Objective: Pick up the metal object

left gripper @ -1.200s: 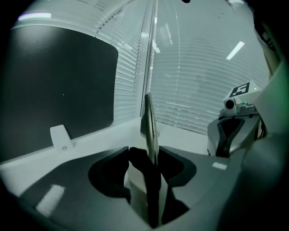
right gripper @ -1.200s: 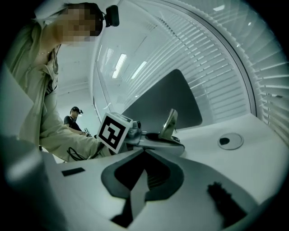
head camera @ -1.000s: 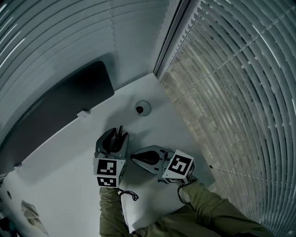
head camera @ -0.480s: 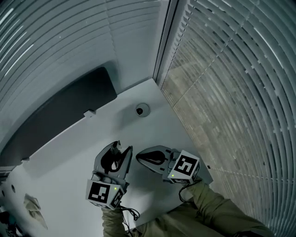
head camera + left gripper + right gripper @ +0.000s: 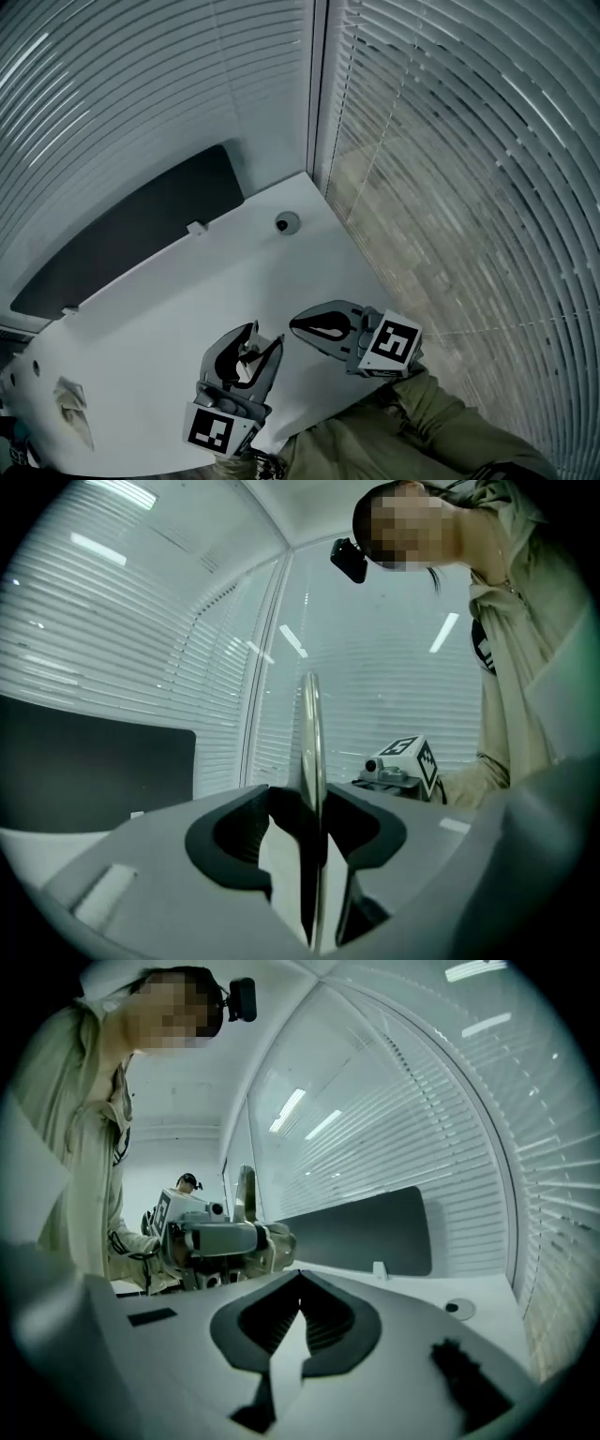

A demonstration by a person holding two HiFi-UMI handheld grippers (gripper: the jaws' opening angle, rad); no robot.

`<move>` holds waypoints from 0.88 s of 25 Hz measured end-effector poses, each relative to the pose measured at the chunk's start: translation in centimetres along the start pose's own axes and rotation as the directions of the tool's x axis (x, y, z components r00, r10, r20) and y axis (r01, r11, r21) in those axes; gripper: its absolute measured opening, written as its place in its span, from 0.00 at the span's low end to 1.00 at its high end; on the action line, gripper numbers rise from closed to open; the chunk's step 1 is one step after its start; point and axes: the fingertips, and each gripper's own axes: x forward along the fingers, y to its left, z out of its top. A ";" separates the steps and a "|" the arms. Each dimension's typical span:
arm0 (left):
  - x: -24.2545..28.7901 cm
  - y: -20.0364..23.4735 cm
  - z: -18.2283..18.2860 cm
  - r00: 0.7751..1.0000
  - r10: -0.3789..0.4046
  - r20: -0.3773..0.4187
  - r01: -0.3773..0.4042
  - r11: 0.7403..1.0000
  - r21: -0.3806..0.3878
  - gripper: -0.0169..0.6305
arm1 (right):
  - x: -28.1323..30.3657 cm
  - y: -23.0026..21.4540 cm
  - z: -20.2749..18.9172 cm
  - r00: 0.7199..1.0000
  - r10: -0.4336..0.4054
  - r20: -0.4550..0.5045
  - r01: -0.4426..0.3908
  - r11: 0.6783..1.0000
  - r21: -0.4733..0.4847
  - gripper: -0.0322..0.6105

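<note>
The left gripper (image 5: 255, 349) is clamping down on the metal object (image 5: 311, 752), a thin, shiny piece seen edge-on in the left gripper view, standing upright between the two dark pads (image 5: 367, 829), which are pressing against its faces. In the head view that gripper is hanging over the near part of the white table (image 5: 159, 309) with its jaws pointing away from the person, and a pale sliver is showing between them. Just beside it, the right gripper (image 5: 298, 326) is lying with its jaws pointing across toward the left one; in the right gripper view its jaws are meeting at the tips with nothing between them. That same view is looking across at the left gripper, with the metal object sticking up above it. An olive sleeve (image 5: 441, 431) is reaching in from the bottom edge behind the right gripper. Far off at the table's back corner a small round fitting (image 5: 287, 223) is sitting well apart from both grippers, a dark panel (image 5: 131, 239) is running along the back edge, a crumpled cloth (image 5: 73, 408) is lying at the far left, and slatted blinds (image 5: 450, 169) are filling the walls.
</note>
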 end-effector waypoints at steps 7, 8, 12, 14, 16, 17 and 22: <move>-4.3 -5.7 2.1 0.990 -0.050 0.128 0.038 0.995 0.093 0.31 | -3.6 6.4 1.5 0.999 -0.026 0.044 0.029 0.997 -0.076 0.05; -5.3 -6.6 2.5 0.987 -0.057 0.152 0.041 0.994 0.104 0.31 | -3.9 7.7 1.5 0.999 -0.026 0.046 0.030 0.996 -0.081 0.05; -10.0 -10.8 1.4 0.985 -0.062 0.162 0.044 0.993 0.113 0.31 | -5.0 13.6 0.4 0.998 -0.019 0.065 0.025 0.996 -0.091 0.05; -12.5 -12.8 -0.2 0.991 -0.053 0.123 0.038 0.992 0.121 0.31 | -5.9 16.9 -0.3 0.996 -0.011 0.083 0.019 0.994 -0.103 0.05; -14.7 -14.9 -0.8 0.990 -0.054 0.127 0.035 0.988 0.150 0.31 | -6.9 20.0 -0.6 0.995 -0.008 0.101 0.020 0.992 -0.121 0.05; -15.6 -15.9 -0.9 0.989 -0.057 0.133 0.035 0.987 0.160 0.31 | -7.5 21.4 -0.7 0.994 -0.010 0.110 0.024 0.991 -0.130 0.05; -19.5 -20.2 -1.0 0.987 -0.075 0.144 0.046 0.980 0.194 0.31 | -9.7 26.7 -0.6 0.989 -0.022 0.145 0.046 0.985 -0.165 0.05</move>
